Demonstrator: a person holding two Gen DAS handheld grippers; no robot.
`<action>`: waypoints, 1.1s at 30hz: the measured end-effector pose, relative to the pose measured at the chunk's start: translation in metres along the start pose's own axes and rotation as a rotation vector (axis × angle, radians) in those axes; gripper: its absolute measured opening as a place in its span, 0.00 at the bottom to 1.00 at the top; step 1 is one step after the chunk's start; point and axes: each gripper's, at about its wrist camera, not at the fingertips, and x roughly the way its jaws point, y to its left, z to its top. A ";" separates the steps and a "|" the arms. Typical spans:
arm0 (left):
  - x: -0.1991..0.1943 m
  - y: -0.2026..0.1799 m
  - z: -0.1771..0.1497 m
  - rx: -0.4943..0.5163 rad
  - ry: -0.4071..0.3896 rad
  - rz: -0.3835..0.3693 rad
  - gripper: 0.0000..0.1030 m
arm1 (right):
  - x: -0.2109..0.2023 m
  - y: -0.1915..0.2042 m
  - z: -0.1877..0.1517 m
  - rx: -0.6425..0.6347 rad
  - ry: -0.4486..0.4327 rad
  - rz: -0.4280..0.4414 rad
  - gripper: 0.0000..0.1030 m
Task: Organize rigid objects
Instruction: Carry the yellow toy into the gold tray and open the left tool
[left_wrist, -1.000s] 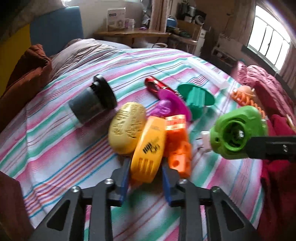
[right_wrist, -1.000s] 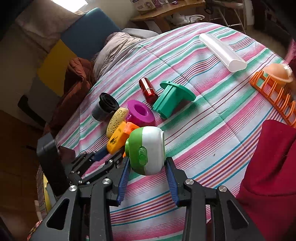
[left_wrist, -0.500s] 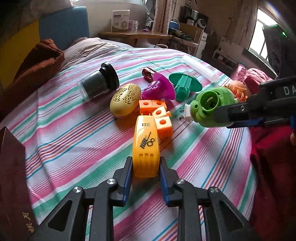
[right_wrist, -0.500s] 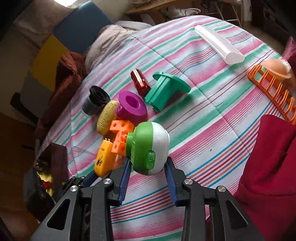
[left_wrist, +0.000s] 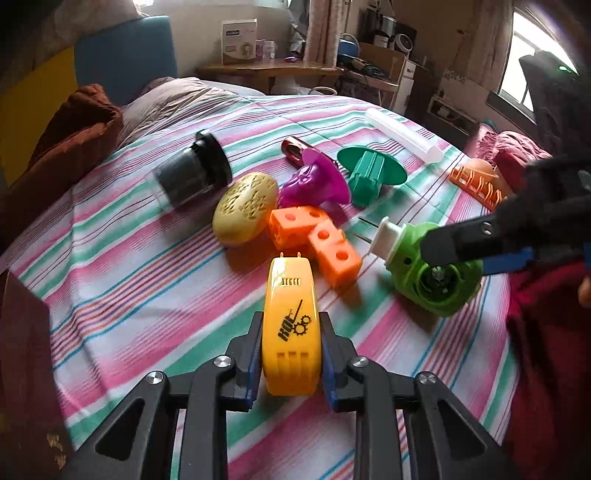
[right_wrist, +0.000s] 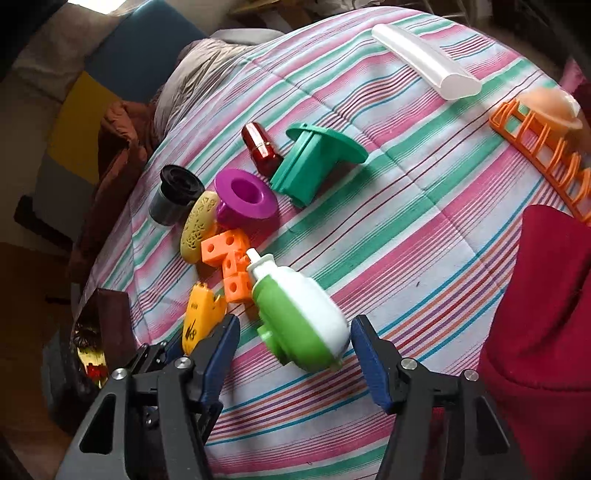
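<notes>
The left gripper's (left_wrist: 291, 363) fingers are clamping a yellow plastic case (left_wrist: 291, 325) by its sides, holding it just short of the orange cube blocks (left_wrist: 316, 236). The right gripper's (right_wrist: 295, 354) fingers are spreading apart, clear of the green-and-white gadget (right_wrist: 299, 317) now lying between them on the striped bedspread (right_wrist: 406, 236), seemingly set down to extend the cluster of toys.
</notes>
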 end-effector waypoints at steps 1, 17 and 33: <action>-0.004 0.003 -0.003 -0.022 -0.004 -0.005 0.25 | 0.001 0.002 0.000 -0.008 0.003 -0.023 0.62; -0.124 0.046 -0.059 -0.259 -0.195 -0.126 0.25 | 0.018 0.028 -0.008 -0.181 0.055 -0.189 0.54; -0.193 0.211 -0.171 -0.616 -0.161 0.163 0.25 | 0.001 0.020 -0.014 -0.170 0.008 -0.154 0.53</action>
